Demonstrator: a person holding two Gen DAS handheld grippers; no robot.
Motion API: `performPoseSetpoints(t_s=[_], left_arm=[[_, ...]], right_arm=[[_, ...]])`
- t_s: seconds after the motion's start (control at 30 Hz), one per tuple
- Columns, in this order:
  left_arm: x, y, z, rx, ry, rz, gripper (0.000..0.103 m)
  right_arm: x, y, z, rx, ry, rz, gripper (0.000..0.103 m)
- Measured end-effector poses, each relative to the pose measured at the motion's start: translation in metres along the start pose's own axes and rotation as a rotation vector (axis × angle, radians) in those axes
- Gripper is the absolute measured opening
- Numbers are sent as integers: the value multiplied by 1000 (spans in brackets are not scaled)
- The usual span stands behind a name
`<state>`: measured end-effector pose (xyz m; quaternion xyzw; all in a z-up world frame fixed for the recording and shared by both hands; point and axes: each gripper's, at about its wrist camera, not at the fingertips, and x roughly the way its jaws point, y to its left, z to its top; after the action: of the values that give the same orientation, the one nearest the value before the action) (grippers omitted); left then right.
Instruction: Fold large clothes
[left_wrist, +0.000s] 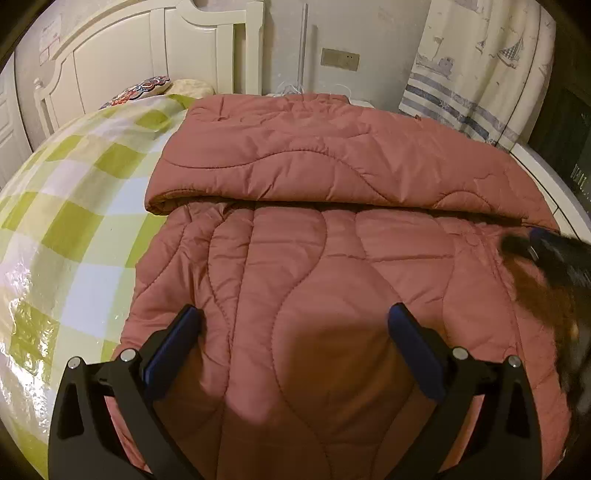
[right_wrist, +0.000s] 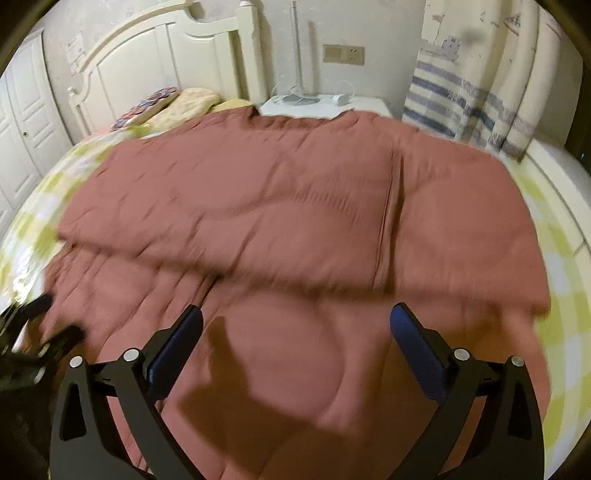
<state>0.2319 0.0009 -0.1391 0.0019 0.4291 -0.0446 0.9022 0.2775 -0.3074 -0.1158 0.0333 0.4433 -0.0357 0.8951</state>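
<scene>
Pink quilted coat on checked bedspread by white headboard; both hand-held grippers wide apart, empty.

Quilted matt pink cloth coat on glossy checked sheet; painted-wood headboard.

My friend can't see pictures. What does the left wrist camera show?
A big pink quilted coat lies spread on a bed with a green-and-white checked sheet, its far part folded over toward the camera. The open left hand-held gripper hovers above the near part, holding nothing.
</scene>
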Motion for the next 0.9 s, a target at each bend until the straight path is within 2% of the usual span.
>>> performPoseSetpoints(t_s=[0.07,0.1,0.17,0.23,0.3,0.37,0.4,0.43,0.5,0.63,0.9], left_arm=[[2,0,0,1,7,6,101],[3,-1,0,6,13,13,101],[4,-4,1,19,16,28,101],[4,-3,1,22,18,34,101],[4,-2,0,20,20,35,101],[4,-1,0,17,22,33,101],[3,-1,-2,15,21,33,101],[2,-1,-4,14,20,36,101],[-1,-1,-7,14,19,49,101],[-9,2,-19,4,24,67,101],[-28,18,-44,-10,30,66,101]], right_arm=[[6,12,-25,-63,85,-54,99],[1,15,-33,-76,57,-59,98],[-6,14,-40,-71,83,-76,98],[-21,8,-44,-27,65,-109,98],[-38,-6,-55,23,22,-164,98],[-35,-24,-67,58,49,-240,98],[-29,-37,-76,89,67,-226,99],[-28,-51,-81,151,51,-139,99],[-30,-54,-81,167,42,-114,99],[-23,-32,-80,82,46,-179,99],[-26,-14,-92,47,41,-152,99]])
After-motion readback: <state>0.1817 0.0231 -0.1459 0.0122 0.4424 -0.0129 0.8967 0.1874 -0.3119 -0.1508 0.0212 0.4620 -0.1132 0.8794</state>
